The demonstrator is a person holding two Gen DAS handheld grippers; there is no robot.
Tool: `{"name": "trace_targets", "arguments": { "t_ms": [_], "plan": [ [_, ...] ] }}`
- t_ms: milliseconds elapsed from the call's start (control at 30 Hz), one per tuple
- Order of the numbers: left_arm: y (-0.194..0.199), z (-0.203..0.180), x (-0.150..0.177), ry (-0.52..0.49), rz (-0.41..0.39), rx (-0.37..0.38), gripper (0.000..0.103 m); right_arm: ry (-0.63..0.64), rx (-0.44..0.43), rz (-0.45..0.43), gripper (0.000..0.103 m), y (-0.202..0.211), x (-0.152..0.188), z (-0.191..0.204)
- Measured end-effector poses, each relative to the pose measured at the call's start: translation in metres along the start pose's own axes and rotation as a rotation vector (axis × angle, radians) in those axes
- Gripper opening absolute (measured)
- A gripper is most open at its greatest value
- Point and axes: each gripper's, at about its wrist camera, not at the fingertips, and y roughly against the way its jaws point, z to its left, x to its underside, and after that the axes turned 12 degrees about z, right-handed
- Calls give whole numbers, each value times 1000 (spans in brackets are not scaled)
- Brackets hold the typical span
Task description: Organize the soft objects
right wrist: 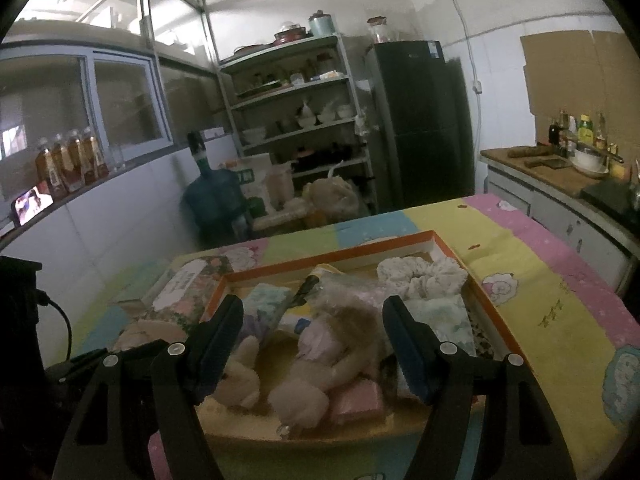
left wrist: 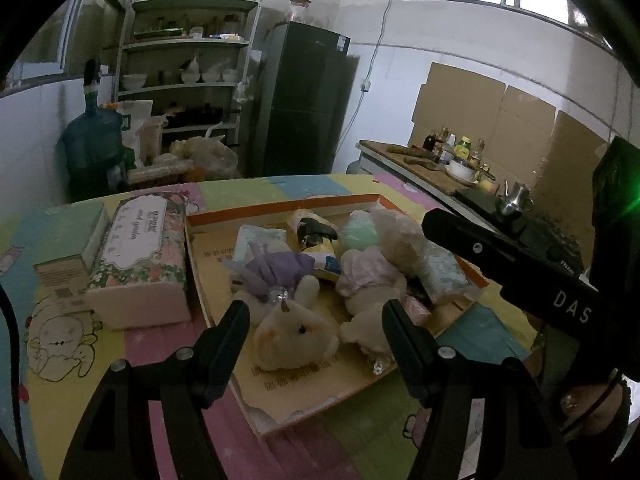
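The plush toys (left wrist: 294, 332) lie heaped in the orange-rimmed tray (left wrist: 280, 206) on the pastel mat (right wrist: 552, 300). I hold my left gripper (left wrist: 316, 320) above them, tilted downward, jaws spread and empty. My right gripper (right wrist: 312, 316) (likewise released) hovers alongside, angled down over the tray.

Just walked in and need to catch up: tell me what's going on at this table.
A person holds two grippers over a shallow cardboard tray of soft things. The left gripper hovers over a cream plush toy in a purple dress; the right gripper over a plush in pink. Both jaws stand open, gripping nothing. A floral box sits beside the tray.
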Motion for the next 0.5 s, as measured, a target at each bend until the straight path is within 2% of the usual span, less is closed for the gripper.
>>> {"name": "trace_targets", "arguments": {
  "t_ms": [500],
  "plan": [
    [26,-2,18,6,-45,-26,68,14,2,-27,74,27,13,17]
  ]
}}
